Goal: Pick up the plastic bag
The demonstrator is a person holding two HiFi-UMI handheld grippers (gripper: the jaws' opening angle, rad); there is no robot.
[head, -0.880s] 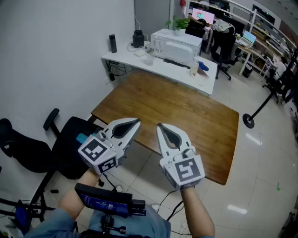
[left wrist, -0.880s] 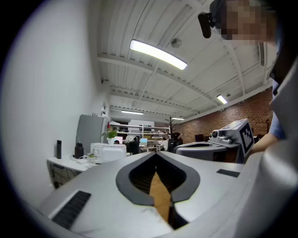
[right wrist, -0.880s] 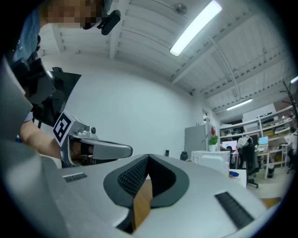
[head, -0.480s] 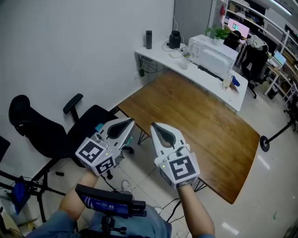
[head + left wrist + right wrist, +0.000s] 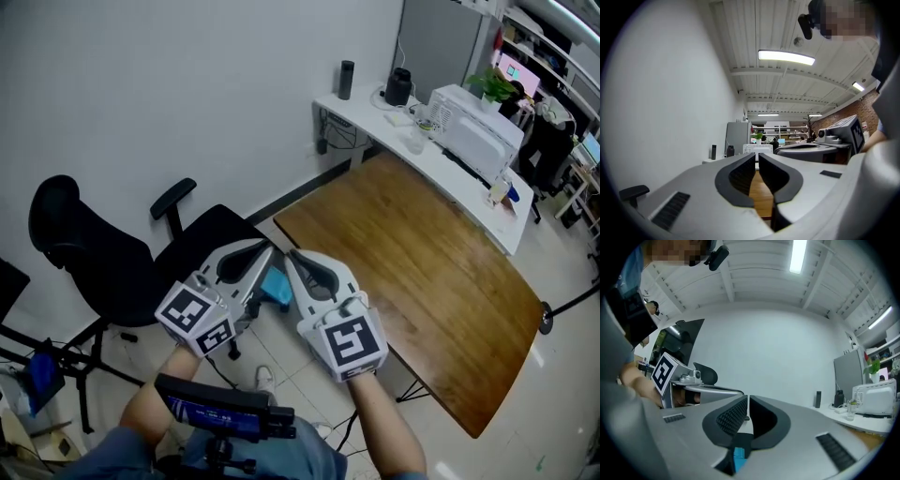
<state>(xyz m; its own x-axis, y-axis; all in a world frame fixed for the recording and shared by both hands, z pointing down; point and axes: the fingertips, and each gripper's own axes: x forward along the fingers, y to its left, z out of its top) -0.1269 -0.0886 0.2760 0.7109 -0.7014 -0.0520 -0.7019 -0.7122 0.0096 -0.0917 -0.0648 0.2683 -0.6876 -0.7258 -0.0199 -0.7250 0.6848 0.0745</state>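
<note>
Head view, 2 grippers held side by side, tips almost meeting.

1. left gripper [image 5: 267, 249]: jaws drawn together to a thin slit with nothing between the pads. In the left gripper view only the wooden tabletop [image 5: 422, 253] shows far beyond the slit.
2. right gripper [image 5: 292, 258]: jaws clenched together, empty.
3. teal-blue item [image 5: 277, 286]: lies at the seat edge of the black chair [image 5: 122, 272], just beyond and below both sets of jaws and touching neither. The right gripper view shows it under its jaws. It is probably the plastic bag, though too small to confirm.

Step in hand: approach, with the grasp not yet begun.

Next move calls for: 1 gripper's jaws spread, lowered onto the item and closed on a raised fold. Thin film would likely slip from a flat pinch.
</note>
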